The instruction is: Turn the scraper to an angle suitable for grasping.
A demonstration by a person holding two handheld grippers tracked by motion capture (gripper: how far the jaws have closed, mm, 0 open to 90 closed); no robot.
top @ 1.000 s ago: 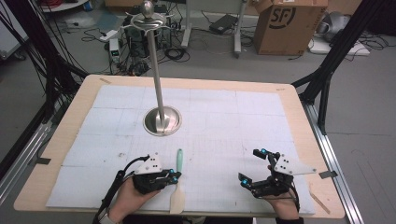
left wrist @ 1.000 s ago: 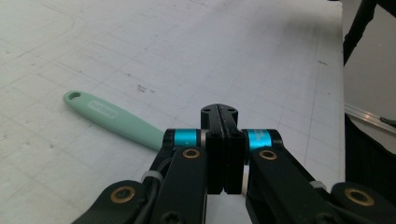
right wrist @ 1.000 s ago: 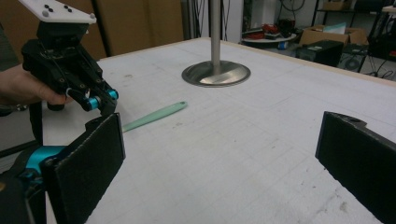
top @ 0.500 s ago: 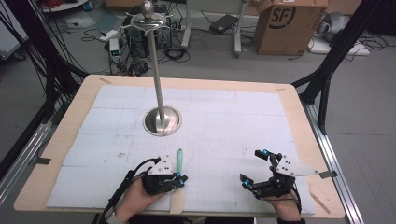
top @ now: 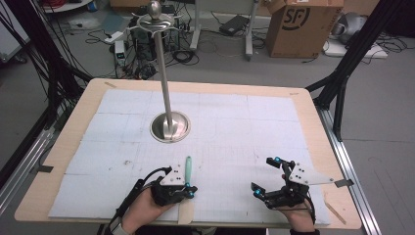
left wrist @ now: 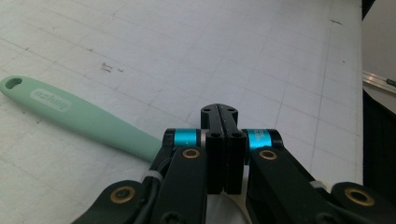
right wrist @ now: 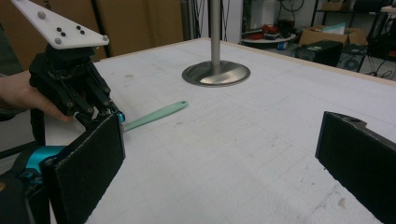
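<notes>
A spatula lies on the white mat near the front edge, its mint-green handle (top: 187,168) pointing away from me and its pale blade (top: 186,213) at the table's lip. My left gripper (top: 191,189) is shut, its jaws pressed flat together, and its tips sit over the spatula's neck. In the left gripper view the handle (left wrist: 79,116) runs out to the left from under the left gripper (left wrist: 219,112). My right gripper (top: 264,174) stands wide open to the right with nothing between its pads (right wrist: 88,158). The right gripper view also shows the handle (right wrist: 156,114).
A tall metal stand with a round base (top: 170,126) rises from the middle of the mat; its base (right wrist: 215,73) is also in the right gripper view. The white gridded mat (top: 254,122) covers the wooden table. Cardboard box (top: 303,24), cables and black frame posts lie beyond.
My left gripper has slid to the right until its shut tips are over the spatula's neck. The spatula and the right gripper have barely moved.
</notes>
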